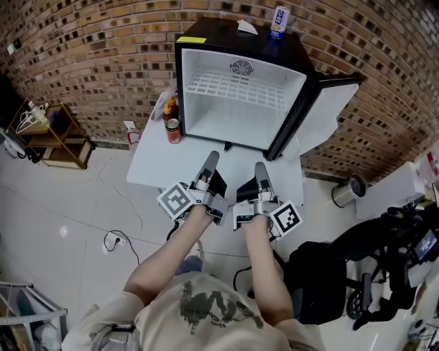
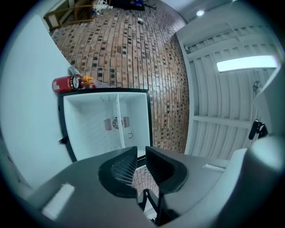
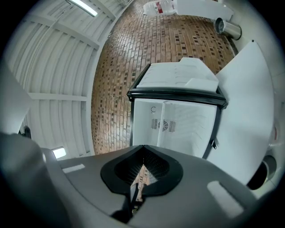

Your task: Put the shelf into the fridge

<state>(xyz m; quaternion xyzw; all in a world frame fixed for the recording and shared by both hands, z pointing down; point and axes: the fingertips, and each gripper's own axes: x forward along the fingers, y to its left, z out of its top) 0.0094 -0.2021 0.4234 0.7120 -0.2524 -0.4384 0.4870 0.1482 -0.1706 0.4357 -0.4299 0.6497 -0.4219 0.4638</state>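
Closest up, the person's beige T-shirt [image 1: 206, 312] is filling the bottom of the head view, with both bare forearms reaching forward over a white table [image 1: 151, 164]. Going from the left: a small wooden rack [image 1: 56, 137] is standing against the brick wall, then a couple of sauce bottles [image 1: 171, 123] are sitting on the table just beside the fridge's left side. The left gripper [image 1: 213, 158] is hovering over the table in front of the fridge, its jaws sitting a little apart with nothing between them. The black mini fridge [image 1: 226, 34] is standing wide open, and the white wire shelf [image 1: 236, 88] is lying flat across the upper part of the inside, just under the round fan grille on the back wall. The right gripper [image 1: 260, 166] is hanging right next to the left one, pointing at the fridge too, jaws pressed together at the tips and empty. A blue and white can [image 1: 279, 20] is standing on top of the fridge, the door [image 1: 322, 116] is swinging out to the right, and a metal cup [image 1: 346, 190] and some black wheeled gear [image 1: 384, 267] are sitting on the floor further right.
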